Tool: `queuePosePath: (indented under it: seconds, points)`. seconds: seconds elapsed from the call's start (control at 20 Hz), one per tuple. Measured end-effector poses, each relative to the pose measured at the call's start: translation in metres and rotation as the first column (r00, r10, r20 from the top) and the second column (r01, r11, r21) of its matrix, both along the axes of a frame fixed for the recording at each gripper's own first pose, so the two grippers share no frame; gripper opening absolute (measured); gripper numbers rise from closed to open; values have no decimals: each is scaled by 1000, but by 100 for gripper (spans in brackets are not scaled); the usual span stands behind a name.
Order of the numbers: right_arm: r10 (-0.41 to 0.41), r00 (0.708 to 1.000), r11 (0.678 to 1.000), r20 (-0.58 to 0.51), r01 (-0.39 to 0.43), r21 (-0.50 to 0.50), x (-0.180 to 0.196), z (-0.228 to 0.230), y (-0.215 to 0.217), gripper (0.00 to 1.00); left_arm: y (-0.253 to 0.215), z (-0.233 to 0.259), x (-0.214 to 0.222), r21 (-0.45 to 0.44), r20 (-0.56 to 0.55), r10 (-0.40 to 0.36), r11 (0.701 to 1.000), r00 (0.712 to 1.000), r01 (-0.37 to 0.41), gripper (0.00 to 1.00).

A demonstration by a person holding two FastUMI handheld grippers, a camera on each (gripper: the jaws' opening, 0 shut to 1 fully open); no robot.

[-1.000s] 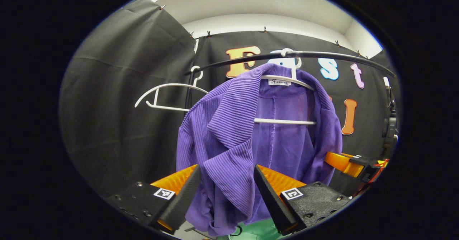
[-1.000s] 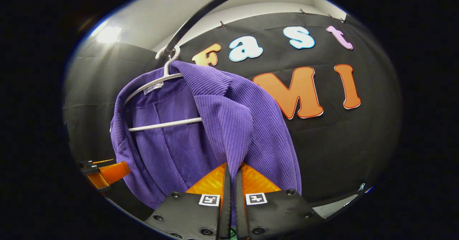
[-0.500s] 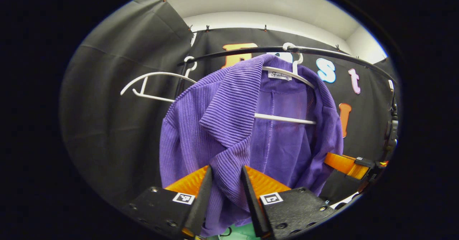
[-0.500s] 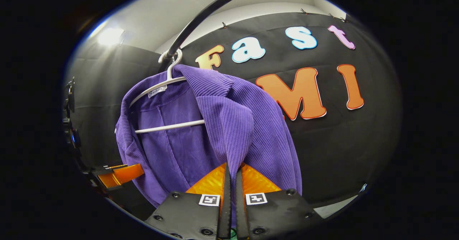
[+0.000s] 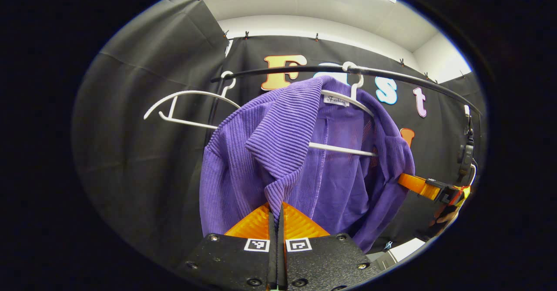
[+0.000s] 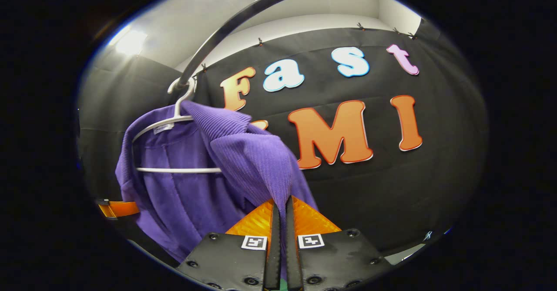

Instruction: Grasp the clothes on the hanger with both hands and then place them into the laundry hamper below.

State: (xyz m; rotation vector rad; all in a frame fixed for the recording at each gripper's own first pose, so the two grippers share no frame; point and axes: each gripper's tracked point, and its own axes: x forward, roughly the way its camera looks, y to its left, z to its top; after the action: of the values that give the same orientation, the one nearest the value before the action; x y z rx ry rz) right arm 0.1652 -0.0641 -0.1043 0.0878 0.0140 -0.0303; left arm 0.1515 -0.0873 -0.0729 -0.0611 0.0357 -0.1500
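The hamper below the purple cardigan can't be made out past your gripper bodies (the garment's lower hem is cut off too). A second ago your left gripper stood wide open around the front edge; now its fingers are pinched tight on that fold. Your right gripper stays clamped on the other lapel, which is pulled further sideways off the white hanger. The cardigan hangs from that hanger on the black rail, with an empty hanger beside it, against black cloth walls.
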Motion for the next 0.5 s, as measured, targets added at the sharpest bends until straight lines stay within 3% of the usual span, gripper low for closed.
queuePosePath:
  seconds: [0.35, 0.5]
  points:
    - [14, 995, 997, -96, -7, 78, 25, 1, -13, 13, 37, 28, -15, 30, 38, 27, 999, 999, -28, 0]
    - [41, 986, 988, -162, -16, 156, 34, 0, -17, 13, 59, 52, -17, 45, 68, 54, 997, 996, -57, 0]
